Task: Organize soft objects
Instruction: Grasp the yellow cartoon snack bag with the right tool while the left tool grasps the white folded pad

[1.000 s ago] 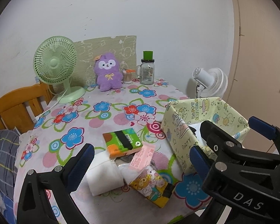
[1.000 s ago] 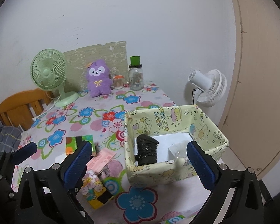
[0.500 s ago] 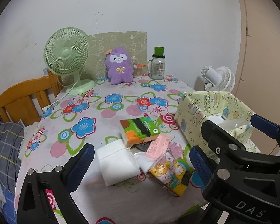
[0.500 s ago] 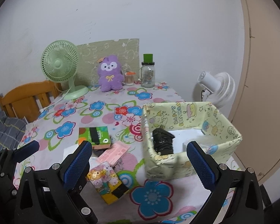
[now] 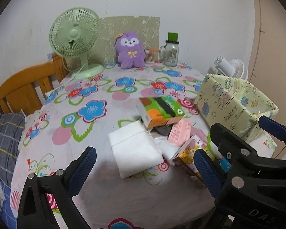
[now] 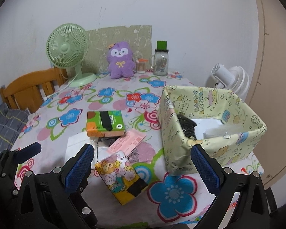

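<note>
Yellow-green patterned paper covers the box (image 6: pixel 215 137) at my right on the table (image 5: pixel 97 187), and something black (image 6: pixel 186 126) with white packets already lies inside it. Left hand-held gripper (image 5: pixel 143 168) hangs wide and empty over the near edge; right hand-held gripper (image 6: pixel 141 165) also wide, nothing between the pads. Loose pile sits just beside the box: white soft pack (image 5: pixel 135 148) nearest my left side, green and orange tissue pack (image 6: pixel 104 123) behind it, pink packet (image 6: pixel 127 142) leaning across the middle, cartoon-printed yellow pack (image 6: pixel 122 175) nearest my right. I judge the sorting part-done, between picks. Next move, as I see it: drop onto one pack, most likely the white or the cartoon one, close gently, lift it clear of its neighbours and carry it over the box wall. Hard to read: a dark thing under the pink packet, mostly covered; the box floor from the left view; the white pack, half hidden behind my right finger.
</note>
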{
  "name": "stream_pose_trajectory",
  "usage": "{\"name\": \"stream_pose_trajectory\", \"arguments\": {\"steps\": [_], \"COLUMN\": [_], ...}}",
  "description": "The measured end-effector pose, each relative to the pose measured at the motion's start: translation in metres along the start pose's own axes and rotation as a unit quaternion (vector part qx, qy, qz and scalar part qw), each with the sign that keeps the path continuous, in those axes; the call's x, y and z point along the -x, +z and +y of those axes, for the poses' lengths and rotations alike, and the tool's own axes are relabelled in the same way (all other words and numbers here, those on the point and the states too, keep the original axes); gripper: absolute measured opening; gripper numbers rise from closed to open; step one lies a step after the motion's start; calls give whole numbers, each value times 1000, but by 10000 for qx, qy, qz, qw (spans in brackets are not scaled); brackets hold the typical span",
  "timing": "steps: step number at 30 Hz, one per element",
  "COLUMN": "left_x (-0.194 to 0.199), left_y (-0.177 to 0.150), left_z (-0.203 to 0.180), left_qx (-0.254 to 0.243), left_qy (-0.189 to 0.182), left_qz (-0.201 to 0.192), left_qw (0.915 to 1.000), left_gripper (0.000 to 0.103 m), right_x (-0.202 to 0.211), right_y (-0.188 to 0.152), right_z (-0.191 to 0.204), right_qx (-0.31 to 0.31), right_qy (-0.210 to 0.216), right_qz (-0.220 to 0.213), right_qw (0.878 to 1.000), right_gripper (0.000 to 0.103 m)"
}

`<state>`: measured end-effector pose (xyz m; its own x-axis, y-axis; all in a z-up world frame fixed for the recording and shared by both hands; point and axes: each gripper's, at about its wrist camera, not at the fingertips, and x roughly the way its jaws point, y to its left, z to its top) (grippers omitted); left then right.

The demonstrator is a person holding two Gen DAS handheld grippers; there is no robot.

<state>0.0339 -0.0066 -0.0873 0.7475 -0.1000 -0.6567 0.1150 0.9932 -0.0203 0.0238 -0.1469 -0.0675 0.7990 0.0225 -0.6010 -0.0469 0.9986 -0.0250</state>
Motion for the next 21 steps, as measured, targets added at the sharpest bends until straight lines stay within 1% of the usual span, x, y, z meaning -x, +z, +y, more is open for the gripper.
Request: {"name": "stream_pose_trajectory", "arguments": {"steps": [8, 15, 16, 17, 19, 21], "left_x": [-13, -25, -27, -28, -33, -38], "left_y": [-8, -12, -12, -13, -15, -16], "left_z": [8, 10, 10, 9, 9, 10], "left_qx": [45, 29, 8, -17, -56, -60], "left_qy": [77, 70, 78, 100, 208, 192], "left_qz": [196, 346, 363, 380, 428, 481], "left_qw": [9998, 9994, 9993, 9992, 9989, 9986], "left_gripper": [103, 103, 103, 103, 103, 102], "right_x": [-18, -32, -34, -35, -42, -48], "right_y": [-8, -12, -13, -13, -16, -17], "right_z": [8, 13, 14, 15, 16, 18], "right_qx": [9, 29, 39, 56, 87, 78], "right_qy": [95, 190, 195, 200, 205, 289], "right_qz": [259, 447, 471, 498, 617, 732], "right_qw": [9996, 9988, 9987, 9985, 9978, 9969], "right_gripper": [102, 102, 101, 97, 93, 90]}}
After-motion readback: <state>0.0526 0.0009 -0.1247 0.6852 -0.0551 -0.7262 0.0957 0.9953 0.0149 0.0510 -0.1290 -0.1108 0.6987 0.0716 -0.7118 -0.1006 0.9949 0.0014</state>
